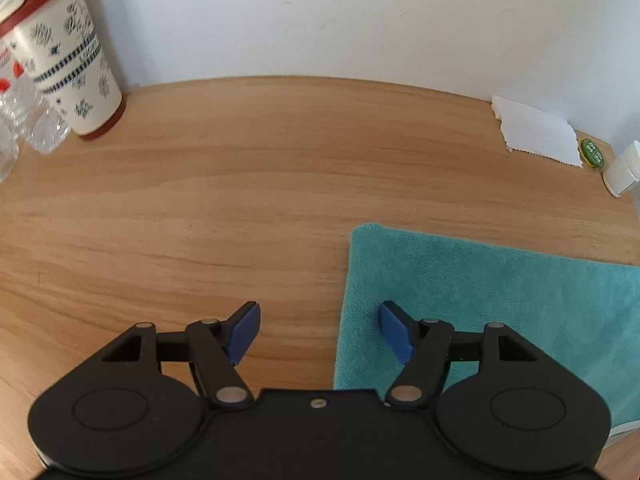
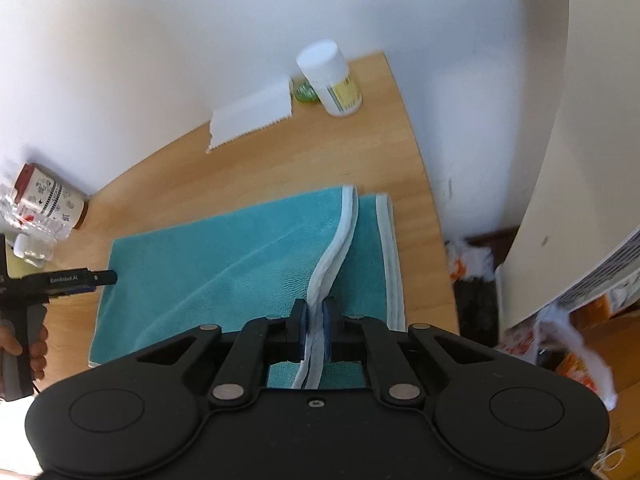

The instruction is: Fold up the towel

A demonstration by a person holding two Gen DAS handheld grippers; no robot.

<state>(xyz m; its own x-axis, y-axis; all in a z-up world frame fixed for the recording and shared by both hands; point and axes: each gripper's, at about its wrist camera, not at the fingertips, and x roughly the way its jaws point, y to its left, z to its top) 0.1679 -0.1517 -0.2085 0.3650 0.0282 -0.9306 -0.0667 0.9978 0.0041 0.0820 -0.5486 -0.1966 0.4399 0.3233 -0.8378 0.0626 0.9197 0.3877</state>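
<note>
Towel (image 2: 224,256): teal, white-trimmed, spread on wooden table (image 1: 240,200), partly folded; one trimmed edge lifted and drawn across the upper layer, a second trimmed edge lying flat just beside the table's right side.

Right gripper (image 2: 316,328): closed tight on the raised white-trimmed edge of the towel, blue pads (image 2: 329,320) pressing the doubled hem from both sides, hem running up and away between them.

Left gripper (image 1: 319,330): spread wide, holding nothing, poised over the towel's left edge; left blue pad (image 1: 244,332) above bare wood, right pad above teal cloth. Contact with the cloth cannot be judged. Also visible in the right wrist view at the far left, held by a hand (image 2: 24,344) around its grey handle, tip at the towel's left border.

Surroundings, back of table along white wall (image 1: 360,20): patterned cream canister with red lid (image 1: 68,52) and clear plastic bottles (image 1: 32,120) at the left corner; white paper napkin (image 1: 536,130), small green round item (image 1: 592,153) and white pill bottle with yellow label (image 2: 332,80) at the right corner. All well apart from the towel.
</note>
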